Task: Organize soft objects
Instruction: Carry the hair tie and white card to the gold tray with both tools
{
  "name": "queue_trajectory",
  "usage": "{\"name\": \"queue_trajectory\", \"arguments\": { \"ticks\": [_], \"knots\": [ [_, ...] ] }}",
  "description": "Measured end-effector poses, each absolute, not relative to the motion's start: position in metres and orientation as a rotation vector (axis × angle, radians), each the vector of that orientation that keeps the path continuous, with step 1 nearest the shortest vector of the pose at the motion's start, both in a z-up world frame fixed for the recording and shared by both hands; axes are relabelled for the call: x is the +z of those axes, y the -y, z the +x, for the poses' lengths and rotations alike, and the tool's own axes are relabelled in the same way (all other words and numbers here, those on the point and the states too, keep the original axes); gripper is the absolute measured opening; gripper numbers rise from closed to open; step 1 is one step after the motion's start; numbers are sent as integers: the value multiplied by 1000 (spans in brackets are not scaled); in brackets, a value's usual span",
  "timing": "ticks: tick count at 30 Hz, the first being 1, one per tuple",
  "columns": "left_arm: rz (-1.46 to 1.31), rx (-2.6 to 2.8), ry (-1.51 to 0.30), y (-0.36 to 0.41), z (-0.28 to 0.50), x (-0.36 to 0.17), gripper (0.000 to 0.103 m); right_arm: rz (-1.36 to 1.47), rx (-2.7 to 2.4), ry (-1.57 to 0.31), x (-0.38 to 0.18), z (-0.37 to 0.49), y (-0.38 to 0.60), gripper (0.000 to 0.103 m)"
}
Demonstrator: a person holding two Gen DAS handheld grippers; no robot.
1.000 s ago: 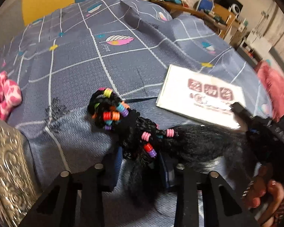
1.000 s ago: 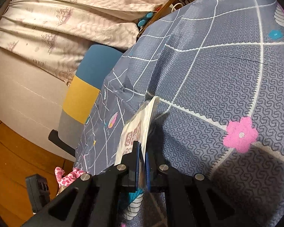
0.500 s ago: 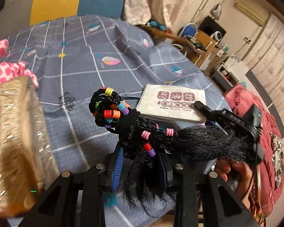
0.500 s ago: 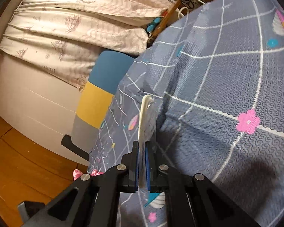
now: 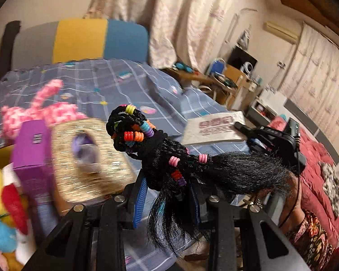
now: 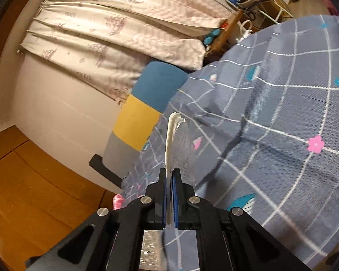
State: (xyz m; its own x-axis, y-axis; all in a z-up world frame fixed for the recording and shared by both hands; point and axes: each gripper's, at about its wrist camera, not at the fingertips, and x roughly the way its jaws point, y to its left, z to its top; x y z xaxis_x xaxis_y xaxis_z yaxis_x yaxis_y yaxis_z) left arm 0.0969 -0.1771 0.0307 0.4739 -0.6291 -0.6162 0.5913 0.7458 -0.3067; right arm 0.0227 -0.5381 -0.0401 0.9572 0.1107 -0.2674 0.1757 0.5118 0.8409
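Left gripper (image 5: 167, 194) jaws clamped on black braided hairpiece (image 5: 169, 155) with coloured beads, held above blue-grey bedsheet (image 5: 97, 83). Right gripper (image 6: 169, 194) jaws pinched on white packet (image 6: 170, 140), lifted edge-on over sheet. Gold box (image 5: 88, 158), pink plush (image 5: 40, 113) at left, blurred. Curtain (image 6: 124, 33) beyond.

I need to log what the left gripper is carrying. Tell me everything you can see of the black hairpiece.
The hairpiece is a bundle of black braids, looking synthetic, coiled into a knot at one end and fraying into loose straight strands at the other. Small ring beads in yellow, orange, red, blue, purple and pink are threaded along the braids. It lies crosswise between the blue pads of the left gripper, which clamp its middle, held above the bed. Loose strands droop below the jaws.
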Motion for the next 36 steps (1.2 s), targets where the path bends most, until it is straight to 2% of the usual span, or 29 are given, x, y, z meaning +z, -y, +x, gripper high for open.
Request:
{"name": "queue_trajectory", "arguments": {
  "ticks": [8, 22, 25, 28, 29, 30, 36],
  "knots": [
    [-192, -545, -758, 76, 115, 29, 33, 1021, 73, -259, 1, 24, 499, 5],
    [-370, -267, -923, -75, 180, -38, 36, 1000, 259, -264, 46, 45, 416, 5],
    [-346, -303, -1009, -78, 196, -58, 46, 978, 293, -273, 54, 50, 397, 5],
    [-365, -297, -1020, -81, 197, -58, 65, 976, 334, -288, 61, 58, 380, 5],
    [-372, -299, -990, -83, 192, -54, 78, 976, 349, -292, 63, 59, 373, 5],
    [-377, -295, -955, -85, 189, -46, 86, 973, 367, -297, 66, 62, 366, 5],
    [-349, -280, -823, -100, 163, -19, 84, 942, 472, -346, 73, 79, 318, 5]
  ]
}}
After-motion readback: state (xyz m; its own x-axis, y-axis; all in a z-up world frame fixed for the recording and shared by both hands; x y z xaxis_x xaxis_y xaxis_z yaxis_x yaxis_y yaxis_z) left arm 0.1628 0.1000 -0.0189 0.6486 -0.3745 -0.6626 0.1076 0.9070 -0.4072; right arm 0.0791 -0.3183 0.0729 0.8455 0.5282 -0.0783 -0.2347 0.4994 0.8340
